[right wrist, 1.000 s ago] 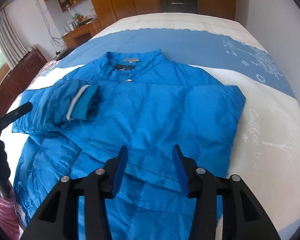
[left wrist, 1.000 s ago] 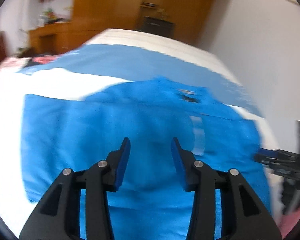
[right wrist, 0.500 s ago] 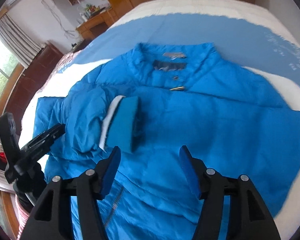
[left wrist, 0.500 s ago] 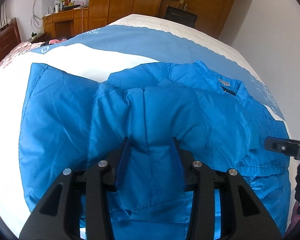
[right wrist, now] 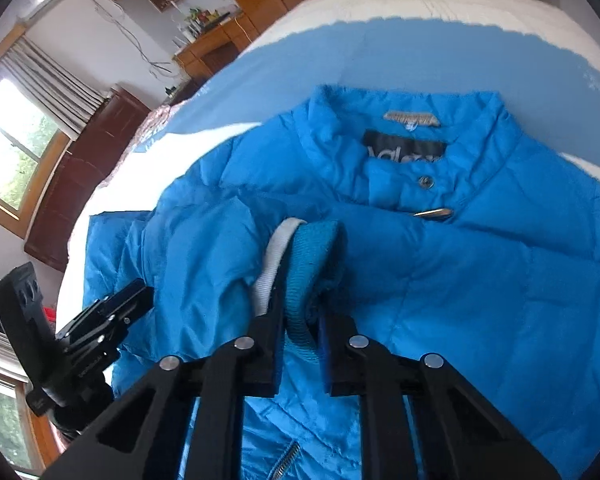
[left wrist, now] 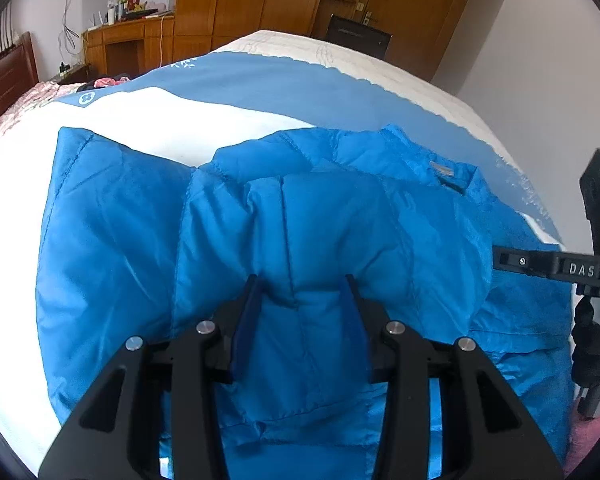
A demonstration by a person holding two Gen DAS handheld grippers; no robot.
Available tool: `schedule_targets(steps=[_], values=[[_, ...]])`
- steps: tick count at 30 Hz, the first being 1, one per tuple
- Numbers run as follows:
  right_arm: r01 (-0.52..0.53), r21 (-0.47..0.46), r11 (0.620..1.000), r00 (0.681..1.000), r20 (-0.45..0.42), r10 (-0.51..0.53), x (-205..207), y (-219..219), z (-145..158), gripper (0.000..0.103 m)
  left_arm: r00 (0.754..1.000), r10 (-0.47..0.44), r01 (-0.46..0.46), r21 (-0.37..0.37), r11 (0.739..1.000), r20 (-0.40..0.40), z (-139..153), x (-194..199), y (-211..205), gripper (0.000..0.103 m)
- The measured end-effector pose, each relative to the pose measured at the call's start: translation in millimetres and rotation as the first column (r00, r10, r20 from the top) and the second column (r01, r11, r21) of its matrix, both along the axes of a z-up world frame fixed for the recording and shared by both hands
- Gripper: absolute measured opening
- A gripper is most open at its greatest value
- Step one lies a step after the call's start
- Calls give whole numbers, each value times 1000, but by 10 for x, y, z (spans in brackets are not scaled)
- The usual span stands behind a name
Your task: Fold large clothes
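Blue jacket (right wrist: 480, 264) on bed (left wrist: 228, 116)

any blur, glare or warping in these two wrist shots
Left wrist view: sharp; the white part of the bed cover is blown out and the bed edge bows with the fisheye. Right wrist view: the bright window is overexposed, the far blue band of the bed is soft, and the puffy blue jacket's ribbed cuff stays crisp.
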State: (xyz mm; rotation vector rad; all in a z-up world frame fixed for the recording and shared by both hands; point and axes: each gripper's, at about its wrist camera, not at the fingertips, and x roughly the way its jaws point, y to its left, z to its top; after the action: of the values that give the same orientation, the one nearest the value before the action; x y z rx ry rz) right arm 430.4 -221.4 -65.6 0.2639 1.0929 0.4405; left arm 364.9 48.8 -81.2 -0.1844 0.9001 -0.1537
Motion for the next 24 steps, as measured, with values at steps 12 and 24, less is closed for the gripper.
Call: schedule_targets(steps=[12, 24], values=[[274, -85, 958, 957, 126, -262, -633, -1331, 416, 13, 998, -43, 41, 25, 999, 52, 237, -49, -162, 41], [315, -113, 942, 949, 2, -317, -663, -1586, -296, 13, 996, -75, 78, 75, 994, -41, -212, 189, -248, 40]])
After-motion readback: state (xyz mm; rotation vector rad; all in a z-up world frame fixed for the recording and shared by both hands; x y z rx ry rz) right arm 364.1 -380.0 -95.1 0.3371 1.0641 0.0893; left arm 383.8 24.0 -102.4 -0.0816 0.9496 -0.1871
